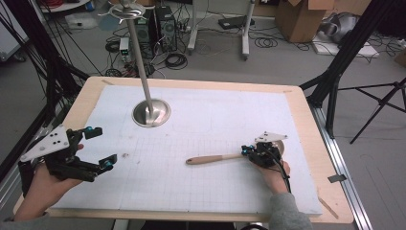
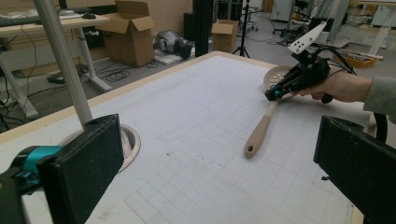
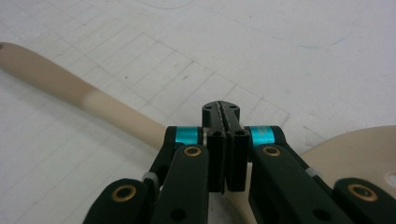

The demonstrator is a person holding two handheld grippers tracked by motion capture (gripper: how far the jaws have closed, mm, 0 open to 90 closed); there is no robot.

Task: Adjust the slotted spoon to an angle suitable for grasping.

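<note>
- Cluttered workshop floor with cables, cardboard boxes (image 1: 301, 17) and tripod legs surrounds a wooden table (image 1: 79, 103) topped by a white gridded mat (image 1: 210, 120).
- On the far left part of the mat stands a metal pole (image 1: 140, 62) rising from a round steel base (image 1: 151, 113); the pole leans toward the camera's upper left in the high view.
- At the mat's left edge the left gripper (image 1: 98, 148) is held level in a hand (image 1: 40, 191) that comes in from the bottom corner, pointing across the table; its jaws stand wide apart with nothing between them, and in the left gripper view they frame the bare mat.
- On the right side, the right gripper (image 1: 247, 151) is tilted down onto the mat, its hand (image 1: 274, 175) and grey sleeve (image 1: 286, 213) reaching in from below.
- Its jaws are pressed fully together; in the right gripper view the closed tips sit over the neck of the spoon, and whether they pinch it I cannot tell.
- A wooden slotted spoon (image 1: 215, 158) lies flat on the mat, handle pointing left toward the middle, its perforated bowl (image 2: 276, 74) under and just behind the right gripper.
</note>
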